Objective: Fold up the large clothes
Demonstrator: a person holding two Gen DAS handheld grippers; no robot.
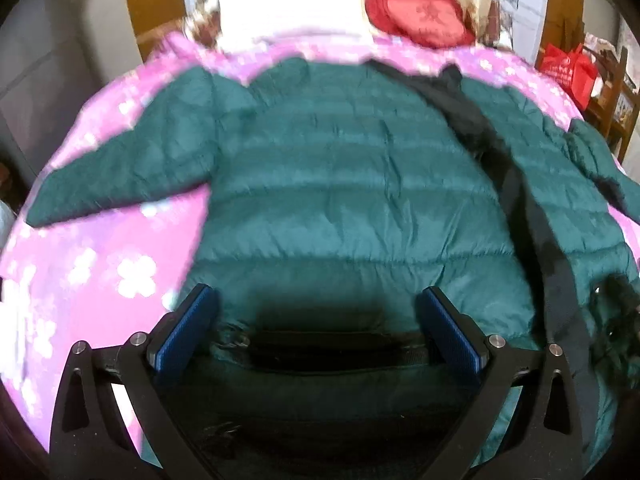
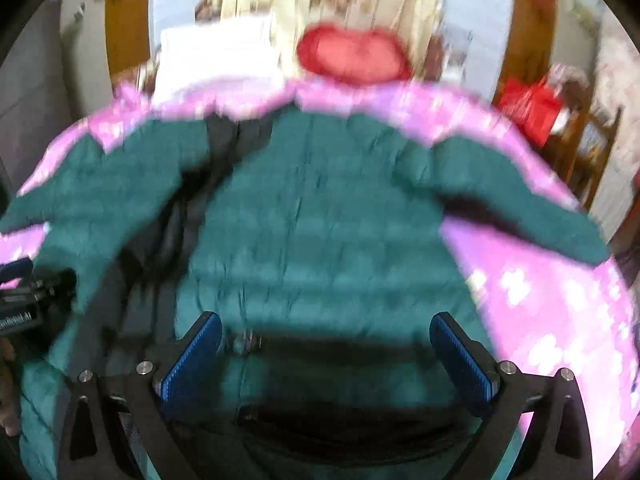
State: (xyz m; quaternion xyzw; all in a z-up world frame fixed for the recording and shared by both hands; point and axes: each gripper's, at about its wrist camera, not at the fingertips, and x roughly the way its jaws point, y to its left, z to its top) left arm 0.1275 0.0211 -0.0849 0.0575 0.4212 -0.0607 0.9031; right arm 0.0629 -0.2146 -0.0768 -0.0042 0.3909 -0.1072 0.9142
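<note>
A dark green quilted puffer jacket lies spread on a pink flowered bed cover, sleeves out to both sides, its front open with a dark lining strip showing. My left gripper is open and empty, fingers apart over the jacket's lower left panel near the hem. In the right wrist view the same jacket fills the middle. My right gripper is open and empty over the right panel's hem, with a zipper pull by its left finger. The left gripper shows at the left edge.
A red cushion and a white pillow lie at the head of the bed. A red bag sits on a wooden chair at the right. Grey cupboards stand to the left of the bed.
</note>
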